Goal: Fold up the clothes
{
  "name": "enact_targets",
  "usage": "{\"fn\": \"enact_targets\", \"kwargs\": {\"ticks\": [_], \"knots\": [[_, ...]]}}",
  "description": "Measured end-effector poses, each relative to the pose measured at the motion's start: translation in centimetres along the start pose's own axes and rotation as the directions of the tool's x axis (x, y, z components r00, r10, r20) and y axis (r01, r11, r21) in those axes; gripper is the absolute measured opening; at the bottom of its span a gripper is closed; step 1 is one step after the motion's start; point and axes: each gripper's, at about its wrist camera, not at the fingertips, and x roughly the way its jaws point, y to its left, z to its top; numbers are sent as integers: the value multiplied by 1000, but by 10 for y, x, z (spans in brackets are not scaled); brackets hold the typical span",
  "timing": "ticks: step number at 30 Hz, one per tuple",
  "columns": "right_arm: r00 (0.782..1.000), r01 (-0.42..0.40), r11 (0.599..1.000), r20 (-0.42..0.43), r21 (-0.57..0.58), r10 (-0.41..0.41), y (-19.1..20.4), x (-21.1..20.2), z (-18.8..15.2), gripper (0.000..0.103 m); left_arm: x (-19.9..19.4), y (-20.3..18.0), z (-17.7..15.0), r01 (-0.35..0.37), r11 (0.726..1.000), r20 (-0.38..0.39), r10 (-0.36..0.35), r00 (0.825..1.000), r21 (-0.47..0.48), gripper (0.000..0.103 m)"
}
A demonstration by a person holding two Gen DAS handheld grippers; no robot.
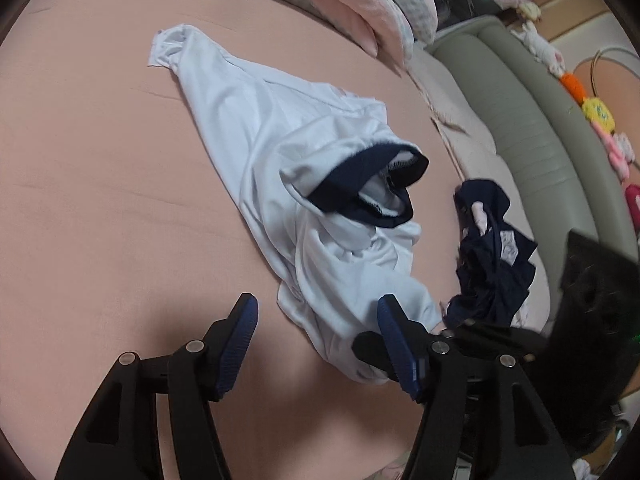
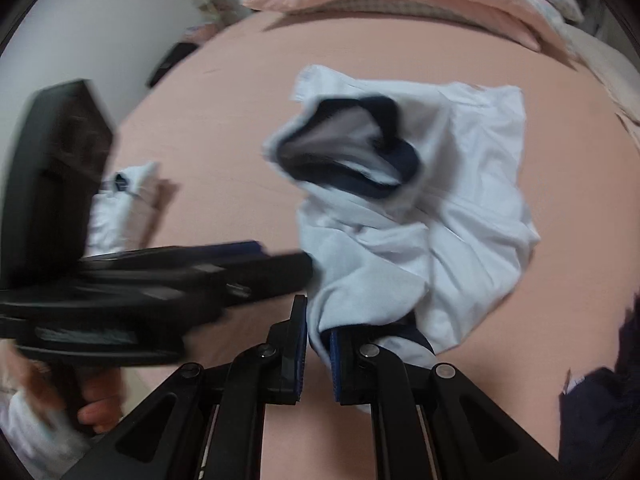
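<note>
Low over the bed: right tool [image 2: 318, 350] clamped on white shirt [image 2: 460, 216], left tool [image 1: 316, 344] apart.

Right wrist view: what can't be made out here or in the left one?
- Right wrist: left gripper motion-blurred; jaw state unreadable there.
- Right wrist: white shirt hem sits at the right gripper; grip unclear.
- Left wrist: dark navy garment crumpled, type unreadable.
- Right wrist: folded white item partly behind the blurred gripper.
</note>
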Motion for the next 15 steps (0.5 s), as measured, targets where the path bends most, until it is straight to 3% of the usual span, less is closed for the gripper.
{"fn": "enact_targets", "kwargs": {"ticks": [1, 3, 10, 15], "knots": [[1000, 12, 1000, -1, -3, -12, -3, -4, 0, 16, -1, -2, 1, 0, 1000, 4, 0, 1000, 1, 61], [1000, 30, 1000, 5, -1, -30, -8, -11, 2, 39, -3, -4, 3, 12, 1000, 4, -12, 1000, -2, 61], [998, -31, 991, 64, 133, 22, -46, -36, 0, 52, -2, -13, 11, -13, 1000, -13, 13, 1000, 20, 64], [995, 33, 980, 88, 196, -51, -70, -44, 0, 54, 6, -31, 10, -44, 997, -21, 45, 999, 58, 67]]}}
